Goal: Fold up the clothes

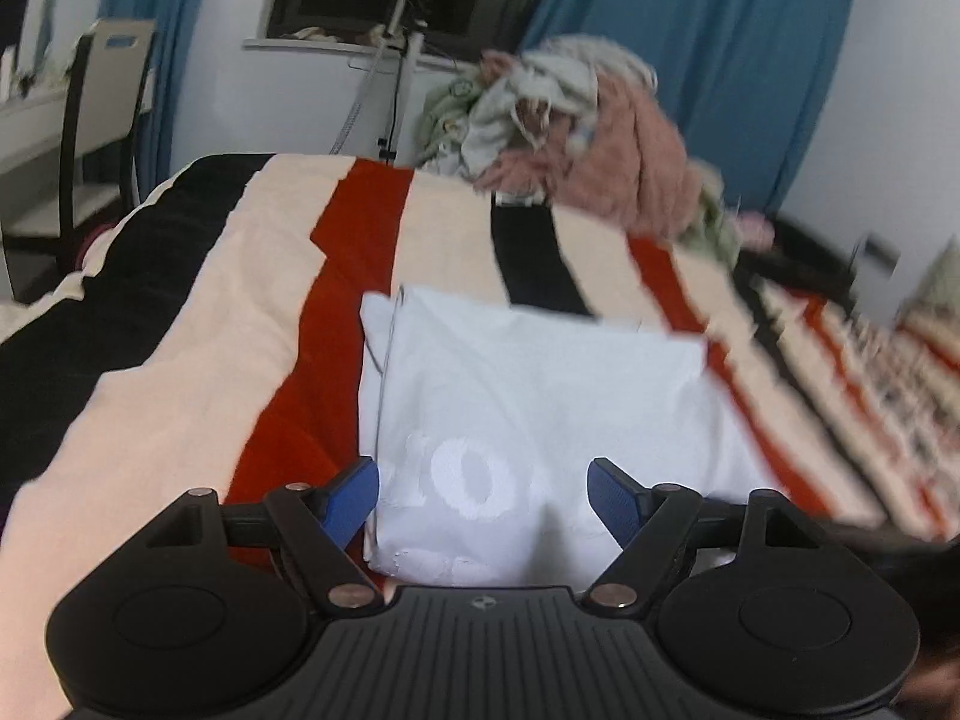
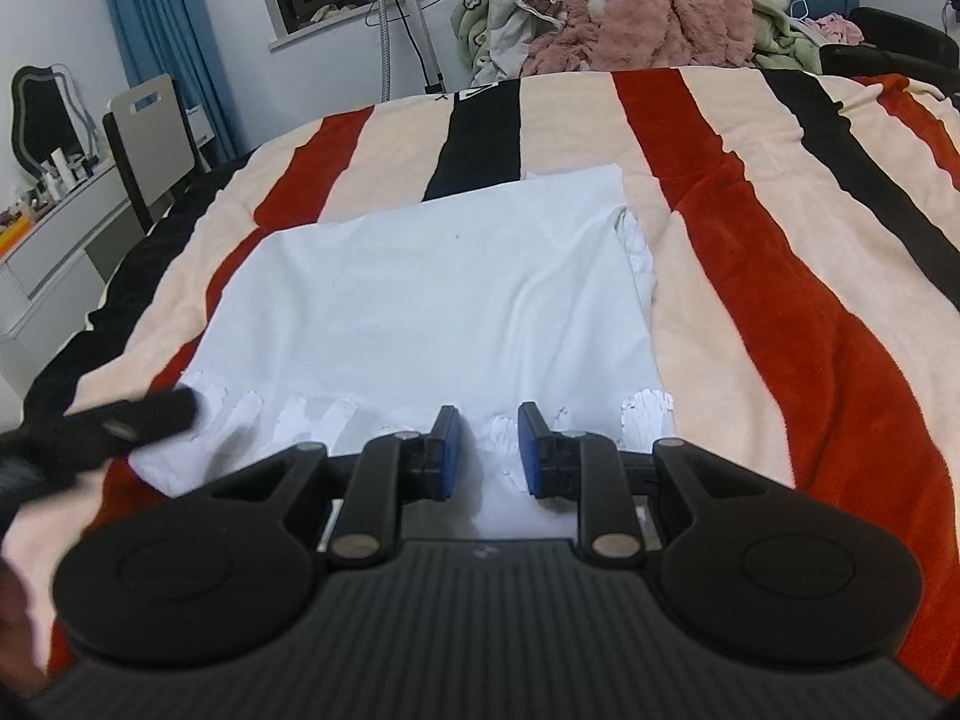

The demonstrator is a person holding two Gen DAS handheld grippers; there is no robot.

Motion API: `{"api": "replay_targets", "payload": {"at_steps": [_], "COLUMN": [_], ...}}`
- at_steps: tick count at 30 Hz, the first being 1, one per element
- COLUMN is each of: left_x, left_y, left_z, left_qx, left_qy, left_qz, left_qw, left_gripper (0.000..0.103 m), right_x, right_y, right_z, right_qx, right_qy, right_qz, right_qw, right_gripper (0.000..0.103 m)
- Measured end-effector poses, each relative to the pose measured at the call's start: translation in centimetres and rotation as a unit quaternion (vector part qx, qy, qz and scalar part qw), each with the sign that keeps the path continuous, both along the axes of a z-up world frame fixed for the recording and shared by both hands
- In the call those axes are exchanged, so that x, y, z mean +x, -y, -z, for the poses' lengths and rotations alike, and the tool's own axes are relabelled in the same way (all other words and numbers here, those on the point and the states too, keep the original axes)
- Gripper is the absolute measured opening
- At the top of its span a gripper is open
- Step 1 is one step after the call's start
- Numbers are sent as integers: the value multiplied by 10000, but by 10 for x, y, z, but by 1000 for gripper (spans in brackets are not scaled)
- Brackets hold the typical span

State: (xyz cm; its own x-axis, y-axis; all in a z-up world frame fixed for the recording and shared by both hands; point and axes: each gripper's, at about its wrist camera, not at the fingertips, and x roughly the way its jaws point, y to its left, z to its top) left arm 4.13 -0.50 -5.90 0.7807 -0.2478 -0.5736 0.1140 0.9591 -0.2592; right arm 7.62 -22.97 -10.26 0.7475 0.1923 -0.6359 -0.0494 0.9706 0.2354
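Observation:
A white garment (image 1: 540, 396) (image 2: 432, 300) lies folded into a rough rectangle on a striped blanket (image 1: 210, 330) (image 2: 780, 240). White raised lettering (image 1: 474, 480) runs along its near edge. My left gripper (image 1: 483, 495) hovers over the garment's near left part, its blue pads far apart and nothing between them. It also shows as a blurred black shape (image 2: 150, 420) at the garment's near left corner in the right wrist view. My right gripper (image 2: 489, 444) sits over the near edge's middle, its pads a narrow gap apart, with only the cloth below showing through.
A pile of pink, green and grey clothes (image 1: 588, 138) (image 2: 630, 6) is heaped at the bed's far end. A chair (image 2: 150, 132) and a white dresser (image 2: 54, 228) stand to the left. A metal stand (image 1: 402, 60) rises by the window, between blue curtains.

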Motion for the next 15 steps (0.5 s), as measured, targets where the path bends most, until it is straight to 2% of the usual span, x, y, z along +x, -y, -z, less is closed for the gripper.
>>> {"api": "replay_targets", "payload": {"at_steps": [2, 5, 7, 9, 11, 13, 15], "left_x": [-5, -5, -1, 10, 22, 33, 38], "left_y": [-8, -17, -22, -26, -29, -33, -37], "left_z": [-4, 7, 21, 41, 58, 69, 71], "left_qx": [-351, -891, -1433, -2096, -2456, -2663, -2840], "left_qy": [-163, -698, -1078, -1505, -1766, -1820, -1637], "left_qz": [-9, 80, 186, 174, -1, -189, -336], "left_qw": [9993, 9935, 9836, 9660, 9532, 9463, 9441], "left_gripper": [80, 80, 81, 81, 81, 80, 80], "right_x": [1, 1, 1, 1, 2, 2, 1], "right_y": [1, 2, 3, 3, 3, 3, 3], "right_z": [0, -1, -1, -2, -2, -2, -2], "right_qx": [48, 134, 168, 193, 217, 233, 231], "right_qy": [-19, -56, -70, -80, -95, -103, -94], "right_qz": [27, 83, 109, 126, 138, 148, 151], "right_qw": [10000, 9999, 9998, 9997, 9996, 9996, 9996], "right_gripper": [23, 23, 23, 23, 23, 23, 23]}}
